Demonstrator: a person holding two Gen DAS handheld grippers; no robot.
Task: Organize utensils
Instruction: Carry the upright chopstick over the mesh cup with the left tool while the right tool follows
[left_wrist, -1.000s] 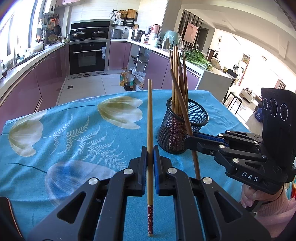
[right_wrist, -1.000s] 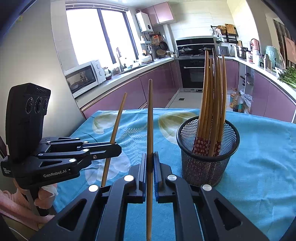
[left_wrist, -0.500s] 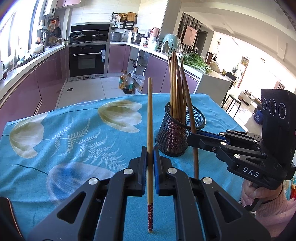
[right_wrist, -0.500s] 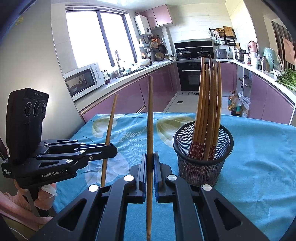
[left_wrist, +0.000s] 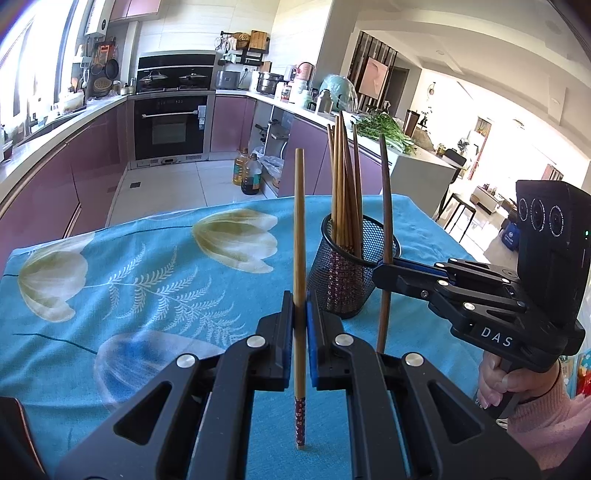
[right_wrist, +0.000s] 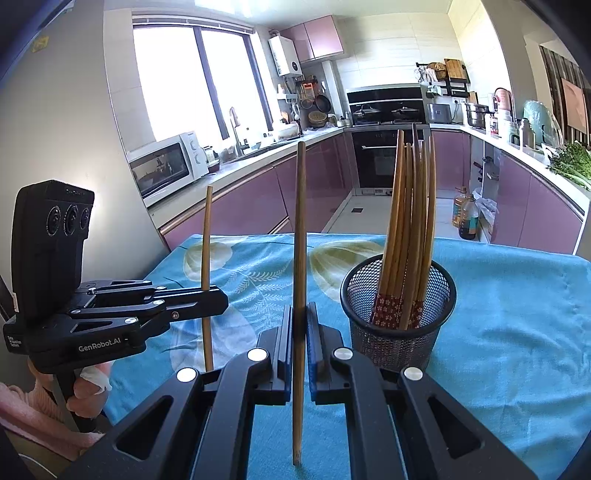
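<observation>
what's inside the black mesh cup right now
The mesh cup holds a bundle of wooden chopsticks standing upright, their red flowered ends down. The cup's floor is hidden behind the mesh.

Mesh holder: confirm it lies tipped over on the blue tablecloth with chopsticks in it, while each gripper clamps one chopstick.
Not tipped over. The right wrist view shows the mesh holder standing upright on the blue tablecloth, chopsticks in it. Each gripper does clamp one chopstick: left gripper, right gripper.
</observation>
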